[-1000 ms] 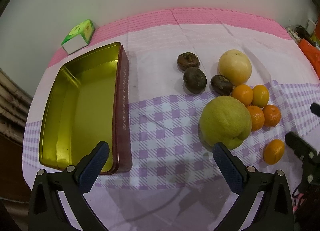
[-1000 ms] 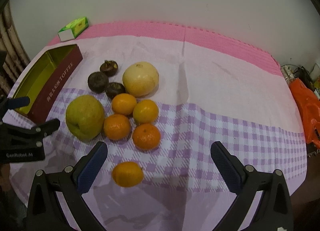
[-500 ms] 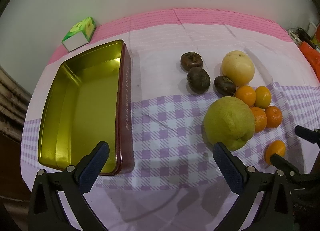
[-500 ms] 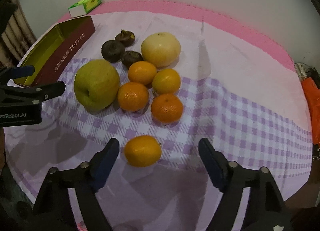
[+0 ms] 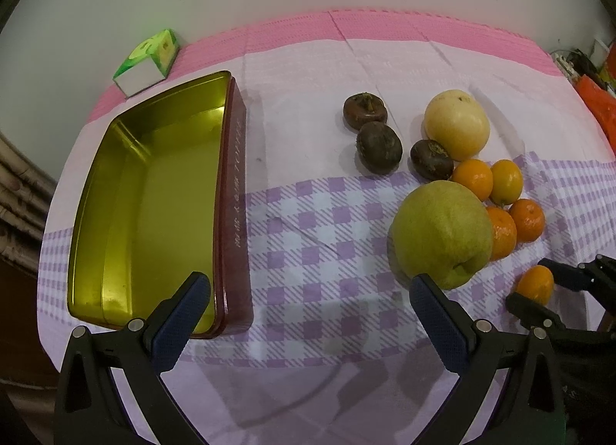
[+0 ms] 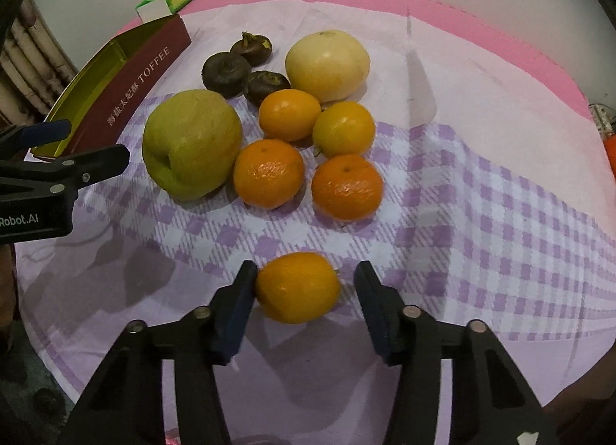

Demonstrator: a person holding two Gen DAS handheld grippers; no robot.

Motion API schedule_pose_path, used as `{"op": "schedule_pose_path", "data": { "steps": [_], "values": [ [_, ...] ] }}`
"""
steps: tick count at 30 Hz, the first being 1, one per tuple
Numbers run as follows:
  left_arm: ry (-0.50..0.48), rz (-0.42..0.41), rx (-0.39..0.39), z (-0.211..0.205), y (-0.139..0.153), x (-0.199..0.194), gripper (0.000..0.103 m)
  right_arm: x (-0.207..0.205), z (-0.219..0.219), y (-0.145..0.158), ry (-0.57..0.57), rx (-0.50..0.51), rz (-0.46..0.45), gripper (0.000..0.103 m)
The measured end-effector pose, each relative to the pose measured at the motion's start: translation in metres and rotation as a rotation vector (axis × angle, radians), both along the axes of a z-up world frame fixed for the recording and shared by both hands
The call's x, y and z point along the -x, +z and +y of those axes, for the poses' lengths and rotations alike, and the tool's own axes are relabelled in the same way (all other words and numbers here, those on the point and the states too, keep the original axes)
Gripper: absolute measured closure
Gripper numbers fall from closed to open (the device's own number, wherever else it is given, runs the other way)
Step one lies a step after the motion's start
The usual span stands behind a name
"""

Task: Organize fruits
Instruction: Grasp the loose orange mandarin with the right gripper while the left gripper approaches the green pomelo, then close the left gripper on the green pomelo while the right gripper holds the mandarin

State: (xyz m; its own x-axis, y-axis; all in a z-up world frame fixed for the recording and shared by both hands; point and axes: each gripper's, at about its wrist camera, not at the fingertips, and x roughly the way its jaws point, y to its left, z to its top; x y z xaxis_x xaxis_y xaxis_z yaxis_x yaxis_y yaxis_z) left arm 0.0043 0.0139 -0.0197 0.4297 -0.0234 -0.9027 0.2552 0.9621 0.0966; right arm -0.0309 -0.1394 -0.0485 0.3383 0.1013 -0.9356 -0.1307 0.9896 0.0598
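- The open toffee tin (image 5: 154,206) sits on the left of the checked tablecloth (image 5: 319,252) with nothing in it, so no fruit has been put away yet, assuming the tin is where they go.
- The lone mandarin (image 6: 297,287) lies on the cloth, apart from the other fruit and nearest the camera.
- The right gripper (image 6: 304,291) straddles it; its jaws have just been closing, the left pad touches the peel, and a gap shows at the right pad, so it isn't pinched yet.
- The left gripper (image 5: 310,298) hangs spread wide and empty between the tin and the green pear (image 5: 441,233).
- Still waiting in a cluster: four mandarins (image 6: 269,173), the pear, a pale round fruit (image 6: 327,65) and three dark brown fruits (image 6: 227,69).
- Judged from this, the job is at its very first pick.
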Motion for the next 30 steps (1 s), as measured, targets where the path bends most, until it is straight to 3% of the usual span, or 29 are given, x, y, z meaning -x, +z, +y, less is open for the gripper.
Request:
{"op": "schedule_pose_path", "data": {
  "steps": [9, 17, 24, 30],
  "values": [
    [-0.01, 0.006, 0.005, -0.002, 0.0, -0.001, 0.001, -0.006, -0.001, -0.001, -0.019, 0.011, -0.001, 0.063],
    [-0.046, 0.003, 0.028, -0.011, 0.007, 0.0, 0.001, -0.023, -0.032, 0.006, -0.082, 0.049, -0.009, 0.063],
    [-0.097, 0.05, 0.11, -0.03, 0.01, -0.004, 0.001, -0.028, -0.044, 0.006, -0.107, 0.038, -0.009, 0.063],
    [-0.084, 0.106, 0.174, -0.038, 0.009, -0.017, 0.001, -0.022, -0.053, 0.008, -0.115, 0.026, -0.012, 0.063]
  ]
}}
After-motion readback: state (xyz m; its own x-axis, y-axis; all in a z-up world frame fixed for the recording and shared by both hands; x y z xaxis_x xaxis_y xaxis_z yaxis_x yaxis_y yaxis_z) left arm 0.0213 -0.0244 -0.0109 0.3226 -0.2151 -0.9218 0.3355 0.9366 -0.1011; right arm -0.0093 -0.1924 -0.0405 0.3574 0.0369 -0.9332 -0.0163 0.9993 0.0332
